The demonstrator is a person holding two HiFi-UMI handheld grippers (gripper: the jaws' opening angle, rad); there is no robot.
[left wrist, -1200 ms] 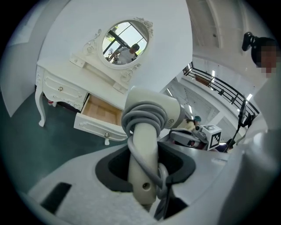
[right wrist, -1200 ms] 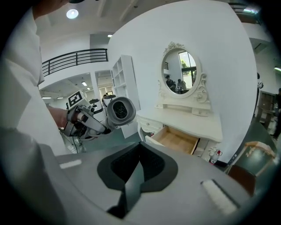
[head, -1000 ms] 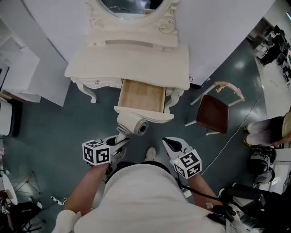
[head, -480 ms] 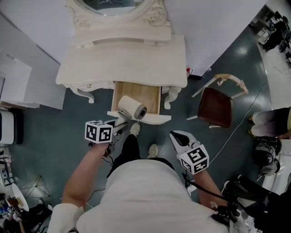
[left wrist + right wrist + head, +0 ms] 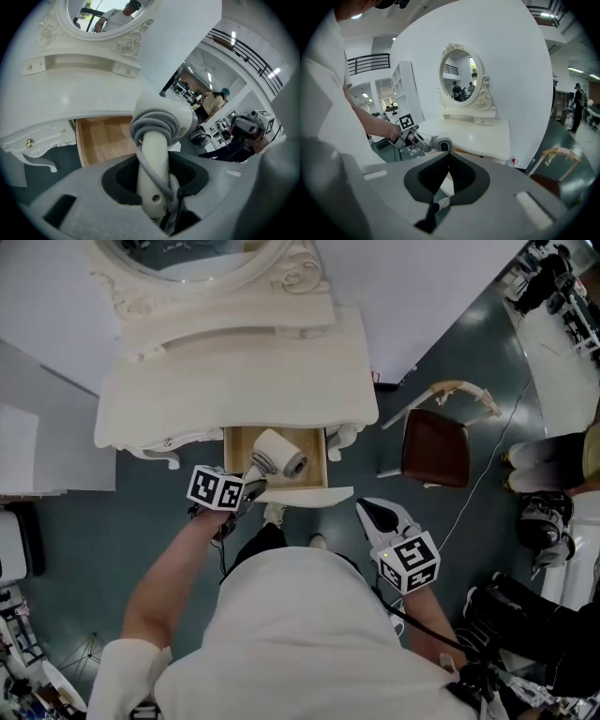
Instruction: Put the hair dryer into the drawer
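Left tongs: partly open and clamped on the handle of the dryer; the handle stands up between the jaws, pads pressing on both sides; the grey cord is wound round the top of the handle, with a strand running down into the tongs; grip looks firm, no slack that we can see.

Right tongs: tips together, nothing between them; held low and to the right of the drawer, apart from the dryer; idle, by our reading.

Dryer, from the head view: head of it lies over the open drawer, inside the drawer's outline, nozzle end turned toward the right; whether it touches the wooden bottom or hangs just above it we cannot tell; in the left gripper view bare wood shows to the left of it and below.

Drawer: pulled out from under the surface, nothing else seen in it; white front panel nearest the person.

Further out: oval mirror at the back of the surface; a chair with a brown seat well off to the right, on the floor.

Progress, as we judge it: drawer open, done; dryer picked up and brought over the opening, done; left to do: lower it until it rests on the bottom, see that the cord goes in with it, open the left tongs, draw them clear; the task sentence asks for no closing of the drawer, so we count the job near its end.
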